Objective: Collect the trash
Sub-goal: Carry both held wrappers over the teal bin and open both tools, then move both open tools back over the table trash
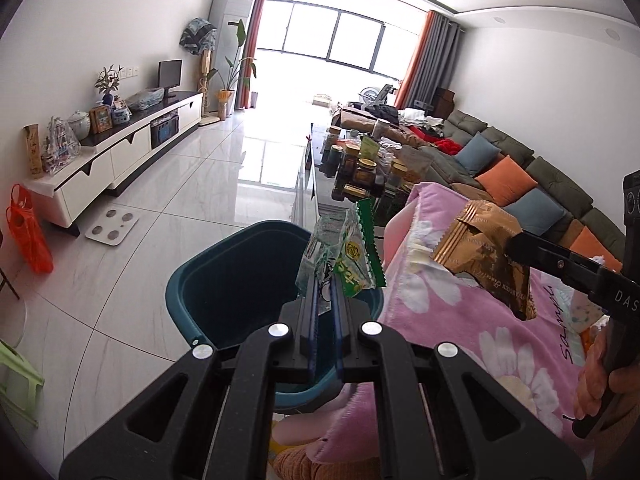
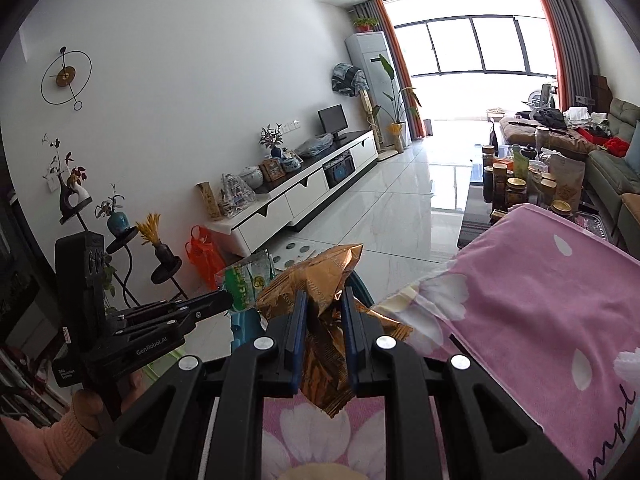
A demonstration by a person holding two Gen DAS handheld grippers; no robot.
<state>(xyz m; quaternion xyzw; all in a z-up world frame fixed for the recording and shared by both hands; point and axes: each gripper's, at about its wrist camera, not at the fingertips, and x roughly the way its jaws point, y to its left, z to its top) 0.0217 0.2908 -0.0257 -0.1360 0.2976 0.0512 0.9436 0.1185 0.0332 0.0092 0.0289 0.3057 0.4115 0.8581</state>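
Two grippers, two wrappers, one bin. Left gripper (image 1: pixel 325 288) pinches one green-and-clear snack wrapper (image 1: pixel 344 252), jaws pressed nearly together on it, held above the open mouth of one dark teal trash bin (image 1: pixel 224 272) on the tile floor. Right gripper (image 2: pixel 323 312) clamps one crumpled gold foil wrapper (image 2: pixel 316 284), narrow gap filled by foil, over the edge of one pink flowered blanket (image 2: pixel 540 280). Bin sits just beside the blanket. One orange plastic bag (image 1: pixel 28 232) by the TV cabinet.
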